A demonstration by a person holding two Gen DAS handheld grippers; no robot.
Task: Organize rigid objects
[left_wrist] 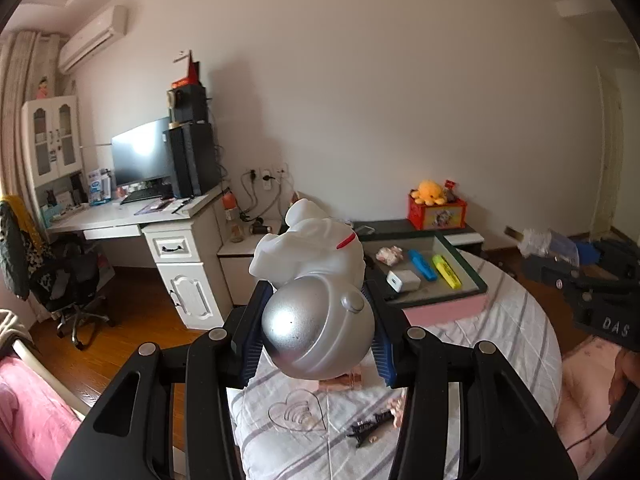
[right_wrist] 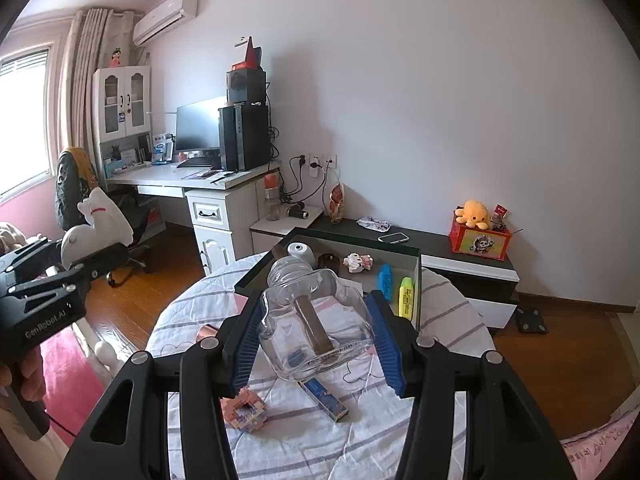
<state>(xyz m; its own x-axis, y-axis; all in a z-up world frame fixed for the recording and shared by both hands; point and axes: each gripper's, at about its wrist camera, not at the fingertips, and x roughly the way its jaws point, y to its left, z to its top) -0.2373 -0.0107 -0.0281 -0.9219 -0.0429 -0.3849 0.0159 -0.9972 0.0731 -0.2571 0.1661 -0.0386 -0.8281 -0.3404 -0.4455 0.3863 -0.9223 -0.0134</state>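
Observation:
My left gripper [left_wrist: 318, 286] is shut on an astronaut figure [left_wrist: 316, 320], its blue pads against the silver helmet, with the white body pointing away. The figure hangs above the round table's striped cloth [left_wrist: 500, 320]. My right gripper [right_wrist: 316, 298] is shut on a clear bottle [right_wrist: 320, 344] with a brown stick inside, lifted over the same table. Behind both stands a dark tray with a pink wall [left_wrist: 444, 308]. In it lie a blue highlighter [right_wrist: 385, 276], a yellow highlighter [right_wrist: 406, 296], a white charger [left_wrist: 403, 280] and a small pink toy [right_wrist: 357, 262].
On the cloth lie a clear heart-shaped piece [left_wrist: 298, 414], black hair clips [left_wrist: 370, 426], a blue slim box [right_wrist: 324, 398] and a pink block cube [right_wrist: 244, 410]. A low dark cabinet [right_wrist: 440, 240] stands behind the table. A white desk [right_wrist: 208, 178] and an office chair are at the left.

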